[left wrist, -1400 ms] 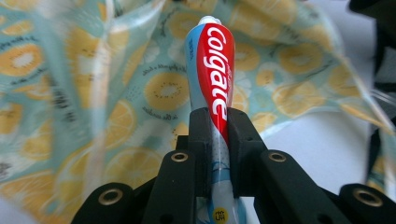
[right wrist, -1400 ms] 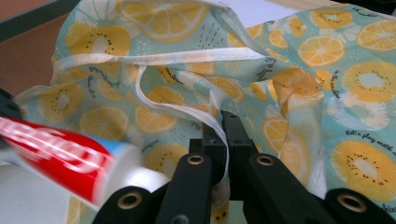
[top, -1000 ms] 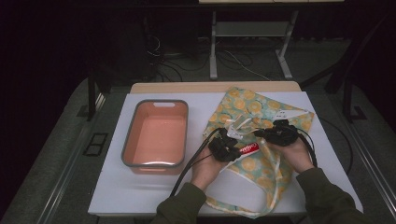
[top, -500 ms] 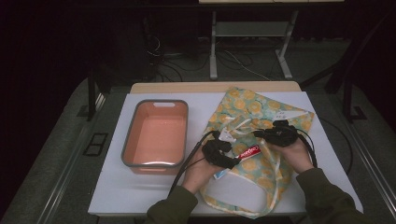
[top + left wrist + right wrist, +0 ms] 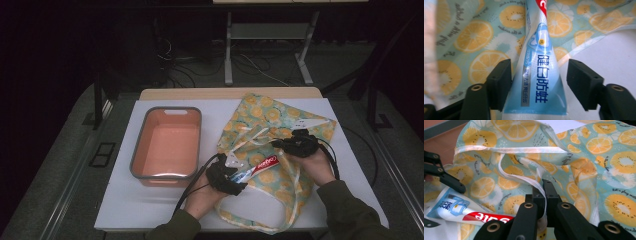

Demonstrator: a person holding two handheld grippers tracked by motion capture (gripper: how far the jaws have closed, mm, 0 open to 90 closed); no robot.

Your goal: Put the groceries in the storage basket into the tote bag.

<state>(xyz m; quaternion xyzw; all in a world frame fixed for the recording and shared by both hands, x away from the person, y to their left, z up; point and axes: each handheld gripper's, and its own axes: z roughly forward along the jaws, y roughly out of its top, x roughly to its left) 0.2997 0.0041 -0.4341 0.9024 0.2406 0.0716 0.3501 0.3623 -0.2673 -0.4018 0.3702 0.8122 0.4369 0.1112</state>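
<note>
A toothpaste tube [image 5: 260, 165], blue at its crimped end and red toward the cap, lies across a fruit-print cloth bag [image 5: 270, 115] on the table. In the left gripper view the tube [image 5: 541, 75] lies between the jaws of my left gripper [image 5: 539, 82]. These jaws have just been opening: one pad is at the tube's edge and the other stands well clear of it. From above, my left gripper [image 5: 239, 171] is at the tube's near end. My right gripper [image 5: 543, 187] is shut on the bag's white strap [image 5: 524, 178], and from above this gripper [image 5: 281, 145] is over the bag's middle.
A salmon tray with a grey rim [image 5: 137, 150] stands empty to the left of the bag on the white board [image 5: 125, 210]. The bag's loose strap loops toward the table's front edge [image 5: 280, 227]. Cables trail from both grippers.
My left gripper has moved toward the front left and its jaws have opened around the tube. The right gripper has kept still, shut on the strap.
</note>
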